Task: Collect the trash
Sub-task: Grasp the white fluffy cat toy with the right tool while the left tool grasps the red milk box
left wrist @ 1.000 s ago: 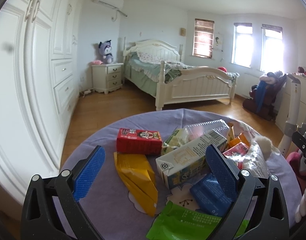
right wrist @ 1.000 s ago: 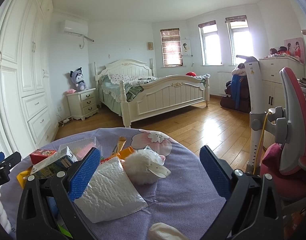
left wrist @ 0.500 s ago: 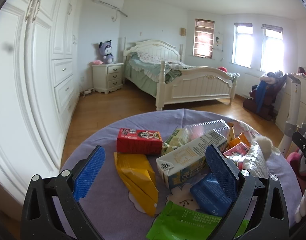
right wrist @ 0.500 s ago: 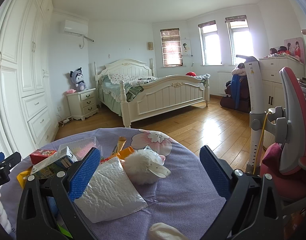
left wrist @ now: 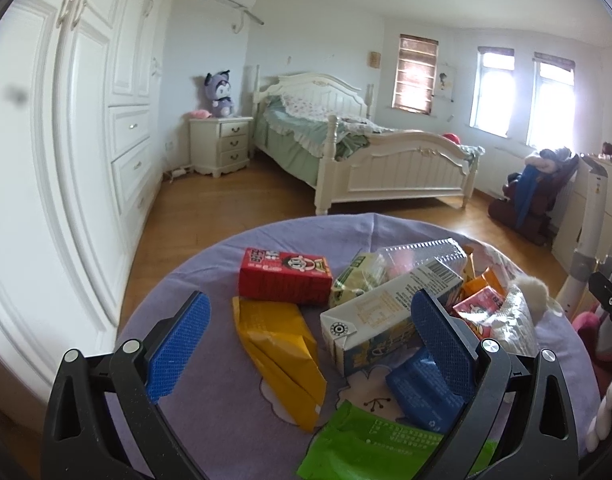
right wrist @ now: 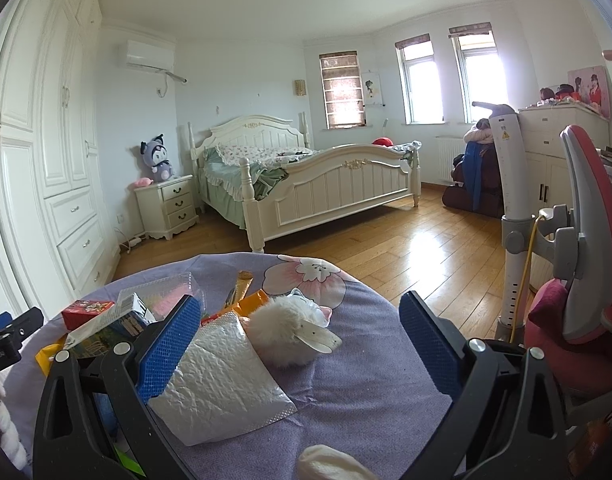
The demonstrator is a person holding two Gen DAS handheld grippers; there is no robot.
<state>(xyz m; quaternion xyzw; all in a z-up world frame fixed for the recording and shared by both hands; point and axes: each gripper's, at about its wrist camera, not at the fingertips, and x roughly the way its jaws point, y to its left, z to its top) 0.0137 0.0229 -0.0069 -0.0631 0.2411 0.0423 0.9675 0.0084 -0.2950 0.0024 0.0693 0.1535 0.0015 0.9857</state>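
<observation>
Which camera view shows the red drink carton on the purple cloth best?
The left wrist view: the red drink carton lies whole and unobstructed there, its printed top and long side visible. In the right wrist view it is small, at the far left, partly hidden behind the white carton.

Nothing has shifted over the last second: the left gripper point(left wrist: 306, 334) and right gripper point(right wrist: 299, 338) hang just as before, jaws spread wide, above the litter on the purple table point(left wrist: 209, 280), and no wrapper has moved
</observation>
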